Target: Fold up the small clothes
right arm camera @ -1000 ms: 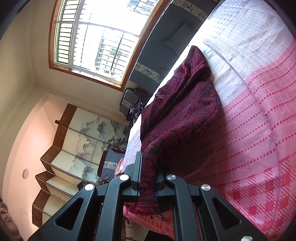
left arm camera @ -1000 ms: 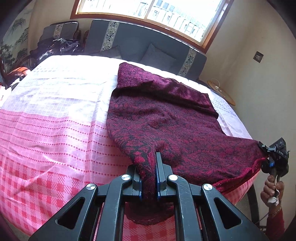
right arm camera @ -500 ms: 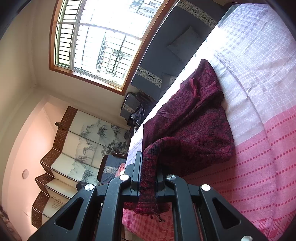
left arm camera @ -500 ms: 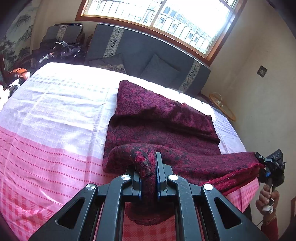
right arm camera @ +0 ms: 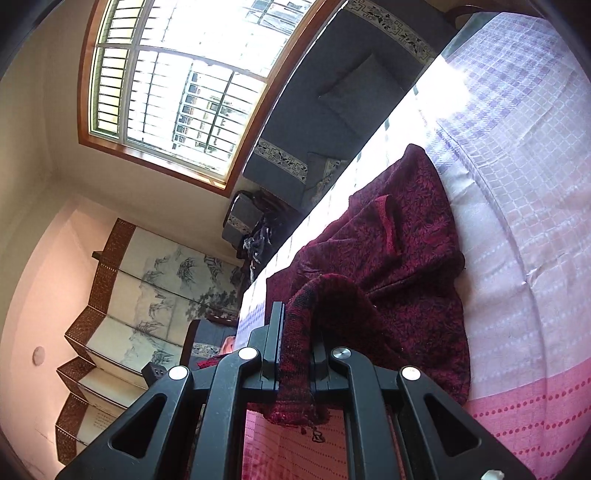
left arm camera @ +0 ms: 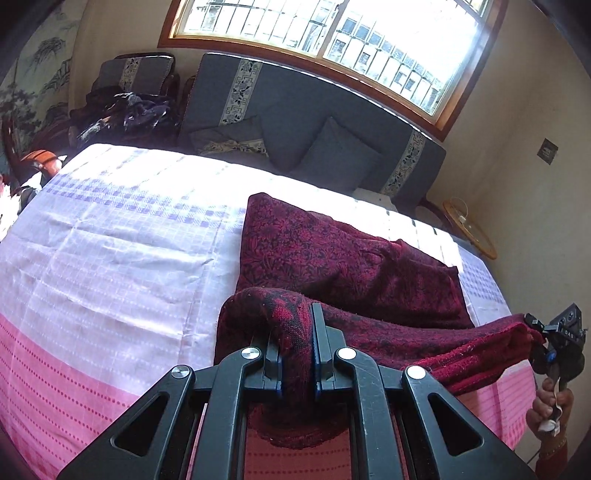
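— Grippers first: what do they hold?
— Left gripper (left arm camera: 297, 332) is clamped tight on a bunched edge of the maroon garment (left arm camera: 332, 254); cloth fills the gap between its jaws and hangs below them. Right gripper (right arm camera: 299, 343) is pinched shut on another edge, a fringed end dangling under it.
— Where is the garment?
— On the pink and white checked cloth (left arm camera: 110, 258), towards its right side in the left view. The far part lies flat. The near edge is lifted off it and stretched between the two grippers.
— Anything else?
— A hand (left arm camera: 550, 402) holds the right gripper at the frame's edge. Grey sofa (left arm camera: 314, 122) behind, under the window (left arm camera: 332, 26).
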`<action>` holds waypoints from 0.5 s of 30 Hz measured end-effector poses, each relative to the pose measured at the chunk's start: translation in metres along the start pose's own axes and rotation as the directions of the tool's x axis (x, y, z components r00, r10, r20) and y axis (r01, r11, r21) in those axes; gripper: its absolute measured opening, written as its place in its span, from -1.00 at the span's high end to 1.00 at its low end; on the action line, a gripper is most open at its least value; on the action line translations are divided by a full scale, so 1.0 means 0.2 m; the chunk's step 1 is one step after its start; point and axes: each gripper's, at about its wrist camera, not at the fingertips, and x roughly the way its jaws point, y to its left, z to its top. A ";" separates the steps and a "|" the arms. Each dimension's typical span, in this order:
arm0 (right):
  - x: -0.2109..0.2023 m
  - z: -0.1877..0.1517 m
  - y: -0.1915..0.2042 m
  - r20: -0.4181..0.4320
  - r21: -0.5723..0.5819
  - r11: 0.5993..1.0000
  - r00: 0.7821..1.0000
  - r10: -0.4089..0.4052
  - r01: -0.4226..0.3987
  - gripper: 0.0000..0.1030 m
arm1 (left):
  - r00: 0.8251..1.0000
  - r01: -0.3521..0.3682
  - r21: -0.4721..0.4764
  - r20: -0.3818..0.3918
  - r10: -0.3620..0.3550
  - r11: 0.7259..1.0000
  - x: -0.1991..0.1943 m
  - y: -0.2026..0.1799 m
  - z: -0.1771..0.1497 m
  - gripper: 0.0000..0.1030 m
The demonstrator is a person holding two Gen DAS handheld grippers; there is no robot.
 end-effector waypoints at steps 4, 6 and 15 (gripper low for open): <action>0.07 0.09 -0.04 -0.002 0.015 1.000 1.000 -0.025 0.025 0.83 | 1.000 -0.015 0.003 -0.002 0.015 1.000 0.10 0.00 0.07 0.77; 0.10 0.13 -0.07 0.000 0.027 0.999 0.999 -0.032 0.032 0.83 | 1.000 -0.020 -0.002 -0.004 0.020 1.000 0.14 0.01 0.10 0.77; 0.21 0.25 -0.17 -0.005 0.070 0.996 0.998 -0.058 0.058 0.83 | 0.999 -0.045 -0.013 -0.011 0.045 0.999 0.33 -0.01 0.23 0.77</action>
